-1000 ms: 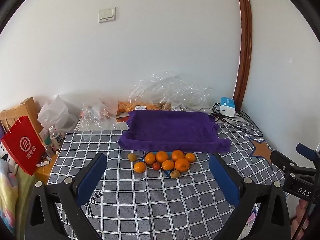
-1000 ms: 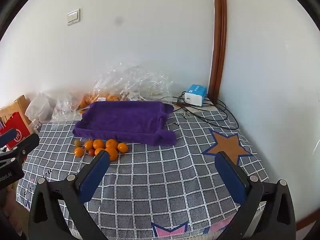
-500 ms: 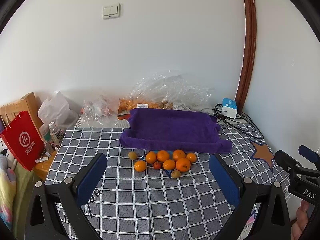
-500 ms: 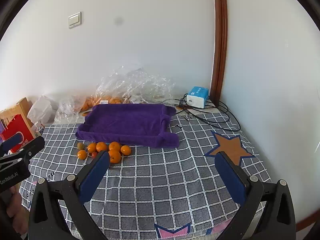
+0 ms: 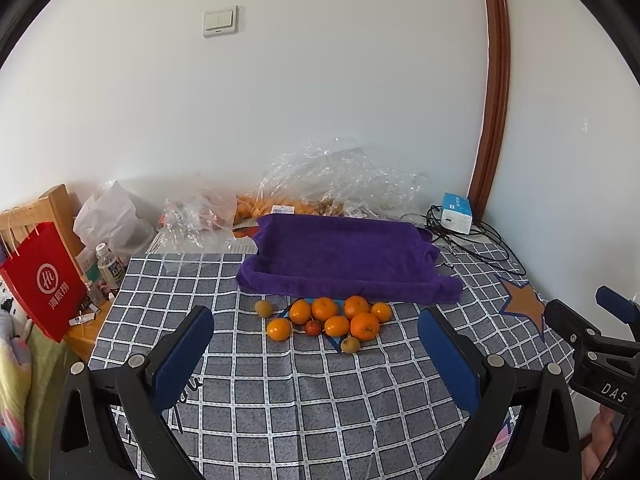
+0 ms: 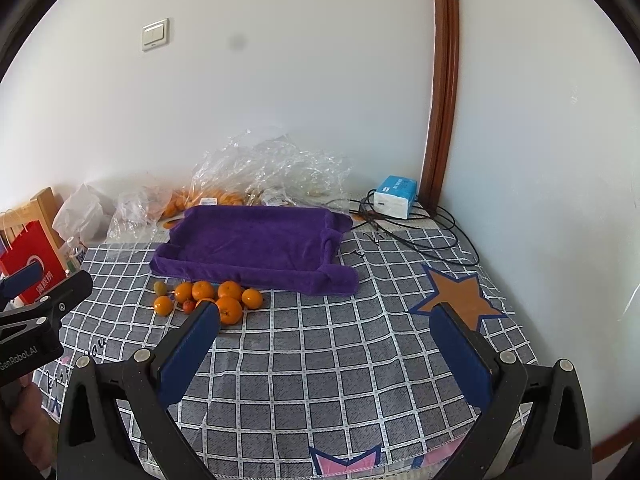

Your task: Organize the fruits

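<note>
Several oranges [image 5: 325, 309] [image 6: 229, 309] lie in a cluster on the checked tablecloth, with a small red fruit [image 5: 313, 327] and two brownish-green fruits [image 5: 263, 308] among them. Just behind them sits a purple cloth-covered tray [image 5: 344, 256] [image 6: 252, 240], with nothing in it. My left gripper [image 5: 316, 344] is open, hovering in front of the cluster. My right gripper [image 6: 326, 336] is open too, further right over bare cloth; its left finger [image 6: 192, 344] overlaps the nearest orange in view.
Crumpled clear plastic bags [image 5: 340, 176] with more oranges lie against the wall. A blue-white box [image 6: 394, 196] and black cables [image 6: 432, 236] sit at the back right. A red paper bag [image 5: 40, 280], bottle and wooden chair stand off the table's left edge.
Both grippers have moved slightly closer to the table and tilted; the fruit cluster and tray sit a little lower and nearer in both views. Nothing was grasped.
</note>
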Demonstrator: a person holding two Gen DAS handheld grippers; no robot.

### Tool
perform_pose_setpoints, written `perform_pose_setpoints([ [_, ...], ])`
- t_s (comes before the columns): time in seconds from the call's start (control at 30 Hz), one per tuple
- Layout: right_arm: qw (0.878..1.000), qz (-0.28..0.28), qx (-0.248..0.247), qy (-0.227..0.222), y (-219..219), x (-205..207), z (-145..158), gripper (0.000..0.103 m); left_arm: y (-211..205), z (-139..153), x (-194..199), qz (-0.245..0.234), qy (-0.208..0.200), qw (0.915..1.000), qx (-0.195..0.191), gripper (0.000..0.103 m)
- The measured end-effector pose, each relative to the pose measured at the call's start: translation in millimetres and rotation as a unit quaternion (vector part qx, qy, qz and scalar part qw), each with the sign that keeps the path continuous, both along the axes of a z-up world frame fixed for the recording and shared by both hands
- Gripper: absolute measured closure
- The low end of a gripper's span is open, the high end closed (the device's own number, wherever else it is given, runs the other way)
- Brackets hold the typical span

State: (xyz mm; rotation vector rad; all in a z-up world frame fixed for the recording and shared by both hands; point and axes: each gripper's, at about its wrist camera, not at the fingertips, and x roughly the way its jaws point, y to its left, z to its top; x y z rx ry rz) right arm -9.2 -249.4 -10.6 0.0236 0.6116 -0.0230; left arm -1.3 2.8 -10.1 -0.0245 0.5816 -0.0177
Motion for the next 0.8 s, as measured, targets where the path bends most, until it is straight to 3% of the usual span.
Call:
perform_pose_setpoints([
  [0.8,1.000,0.007,0.001,-0.009,4.3,-6.6,5.3,0.000,-0.7,6.8,-3.5,0.000,-0.006,1.0000,0.001,0.000],
])
